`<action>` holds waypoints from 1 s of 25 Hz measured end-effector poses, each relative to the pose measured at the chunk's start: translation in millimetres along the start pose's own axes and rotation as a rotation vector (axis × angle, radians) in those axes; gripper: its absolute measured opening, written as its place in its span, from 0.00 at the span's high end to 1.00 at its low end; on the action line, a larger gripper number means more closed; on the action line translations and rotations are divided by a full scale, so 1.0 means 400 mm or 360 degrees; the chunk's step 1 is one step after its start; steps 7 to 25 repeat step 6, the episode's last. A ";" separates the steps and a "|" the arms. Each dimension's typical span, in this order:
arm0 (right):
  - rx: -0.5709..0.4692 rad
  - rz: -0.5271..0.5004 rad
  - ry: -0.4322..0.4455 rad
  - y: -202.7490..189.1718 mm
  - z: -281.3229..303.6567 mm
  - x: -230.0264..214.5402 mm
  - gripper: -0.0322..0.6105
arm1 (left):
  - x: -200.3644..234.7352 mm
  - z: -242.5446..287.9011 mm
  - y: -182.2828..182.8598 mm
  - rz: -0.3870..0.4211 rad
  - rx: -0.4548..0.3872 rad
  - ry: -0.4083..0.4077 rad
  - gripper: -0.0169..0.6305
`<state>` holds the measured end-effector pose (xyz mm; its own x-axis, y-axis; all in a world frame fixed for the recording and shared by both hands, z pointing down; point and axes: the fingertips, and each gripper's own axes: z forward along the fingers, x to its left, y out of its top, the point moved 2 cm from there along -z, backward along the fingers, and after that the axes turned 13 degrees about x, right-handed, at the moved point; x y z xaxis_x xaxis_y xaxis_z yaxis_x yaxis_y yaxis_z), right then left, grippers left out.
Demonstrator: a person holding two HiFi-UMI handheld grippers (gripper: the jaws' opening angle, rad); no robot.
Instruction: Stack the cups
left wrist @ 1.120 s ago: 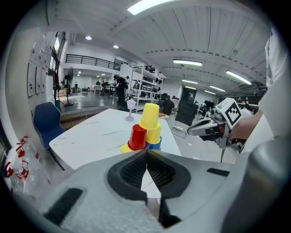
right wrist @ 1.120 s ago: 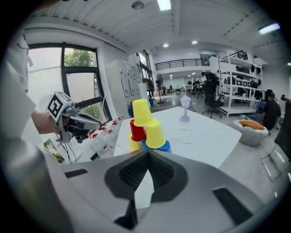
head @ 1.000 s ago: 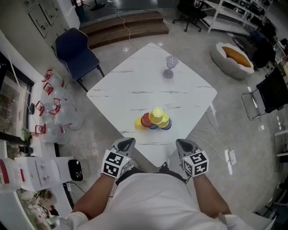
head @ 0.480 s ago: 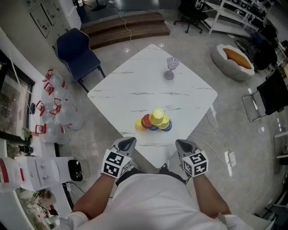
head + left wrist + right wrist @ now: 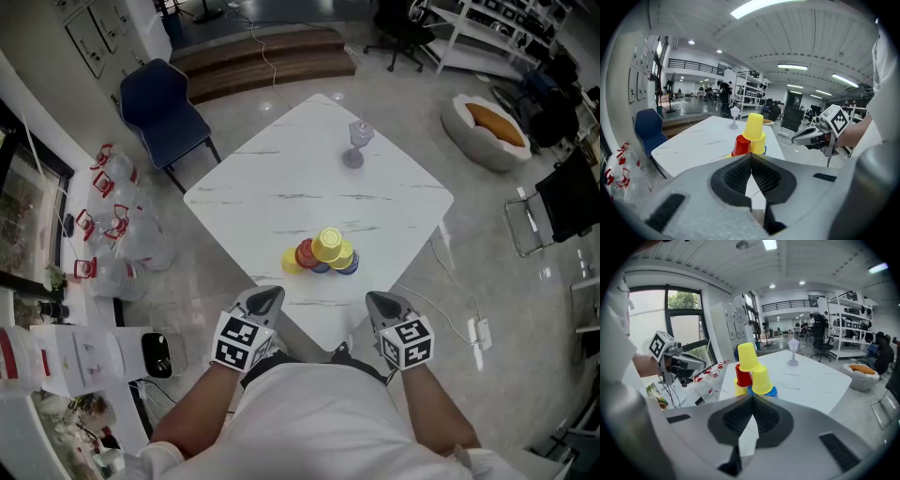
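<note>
Several plastic cups stand mouth down in a small pyramid [image 5: 322,253] near the near corner of the white marble table [image 5: 281,187]. A yellow cup [image 5: 328,243] tops it, over a red cup [image 5: 305,253] and a yellow one [image 5: 341,254], with a blue cup [image 5: 349,264] at the bottom. Both grippers hover at the table's near corner, short of the cups. My left gripper [image 5: 267,296] is shut and empty, and my right gripper [image 5: 380,298] is too. The left gripper view has the yellow top cup [image 5: 753,126] just beyond the closed jaws; the right gripper view has it [image 5: 747,357] likewise.
A clear stemmed glass [image 5: 355,142] stands at the table's far side. A blue chair [image 5: 157,105] is beyond the left corner, water jugs [image 5: 108,225] lie on the floor at left, a cushion bed [image 5: 487,122] and a black chair [image 5: 562,197] at right.
</note>
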<state>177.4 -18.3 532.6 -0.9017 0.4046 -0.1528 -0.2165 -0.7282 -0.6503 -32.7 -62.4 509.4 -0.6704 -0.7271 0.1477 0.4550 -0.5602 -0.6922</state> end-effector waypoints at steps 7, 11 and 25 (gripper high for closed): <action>-0.0005 -0.0002 0.0003 -0.002 -0.004 0.006 0.94 | -0.003 -0.005 -0.002 -0.0002 -0.0006 0.0001 0.96; -0.0005 -0.0002 0.0003 -0.002 -0.004 0.006 0.94 | -0.003 -0.005 -0.002 -0.0002 -0.0006 0.0001 0.96; -0.0005 -0.0002 0.0003 -0.002 -0.004 0.006 0.94 | -0.003 -0.005 -0.002 -0.0002 -0.0006 0.0001 0.96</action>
